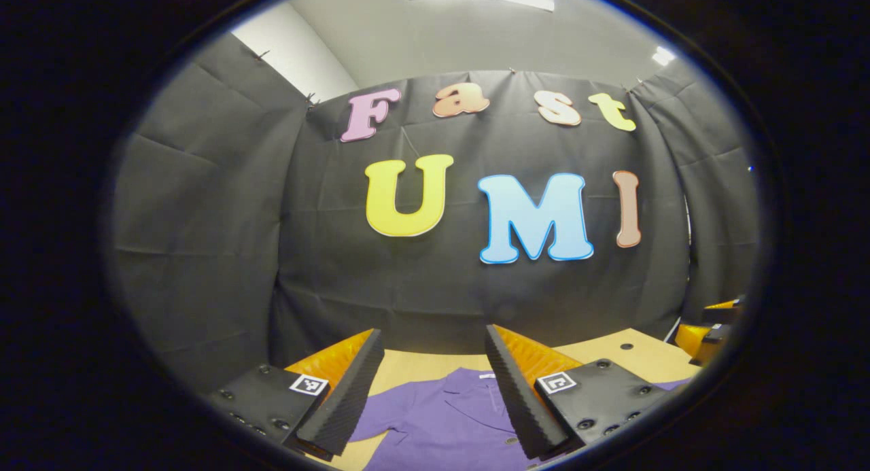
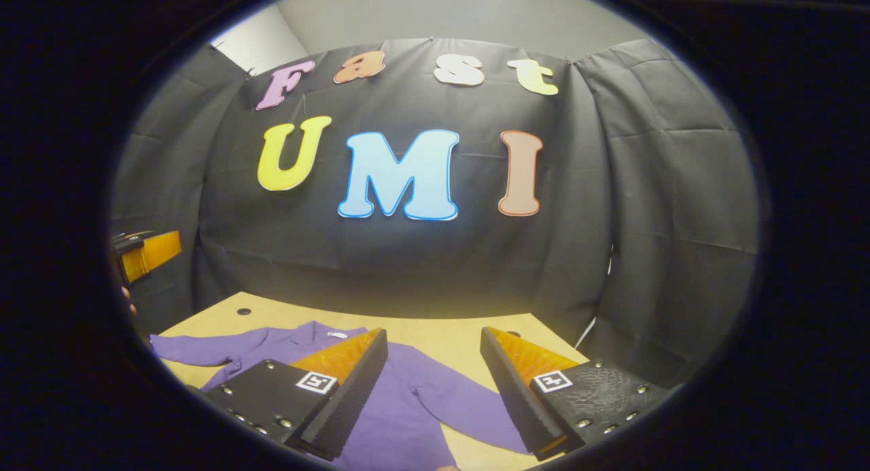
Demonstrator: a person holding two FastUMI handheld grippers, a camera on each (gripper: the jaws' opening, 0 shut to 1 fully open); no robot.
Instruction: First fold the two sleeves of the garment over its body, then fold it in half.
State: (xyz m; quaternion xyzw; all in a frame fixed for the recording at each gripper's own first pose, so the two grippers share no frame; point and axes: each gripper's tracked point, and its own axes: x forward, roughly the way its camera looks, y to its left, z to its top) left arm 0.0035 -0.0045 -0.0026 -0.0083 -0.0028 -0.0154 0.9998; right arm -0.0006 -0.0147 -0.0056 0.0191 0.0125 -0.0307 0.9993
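Hovering above the surface (image 2: 469, 345), both claws are raised and holding nothing.

Left claw (image 1: 435, 382): fingers spread wide, gap between them bare, purple long-sleeved shirt (image 1: 448, 423) visible below through that gap. No contact with the cloth. Collar (image 1: 469, 399) sits roughly centred between the fingers, one sleeve (image 1: 384, 416) running off to the left.

Right claw (image 2: 435, 386): fingers also spread wide, nothing gripped, above the shirt (image 2: 401, 416). In the right gripper view the garment lies flat on the tan wooden surface, collar at the far side toward the booth wall, both sleeves still spread out: left sleeve (image 2: 204, 349) stretched toward the far left, right sleeve (image 2: 469, 406) angled near-right. Neither sleeve lies over the body.

The left claw (image 2: 146, 253) also shows at the left edge of the right gripper view, well above the surface. Small dark hole (image 2: 242, 312) in the surface near the far-left corner.
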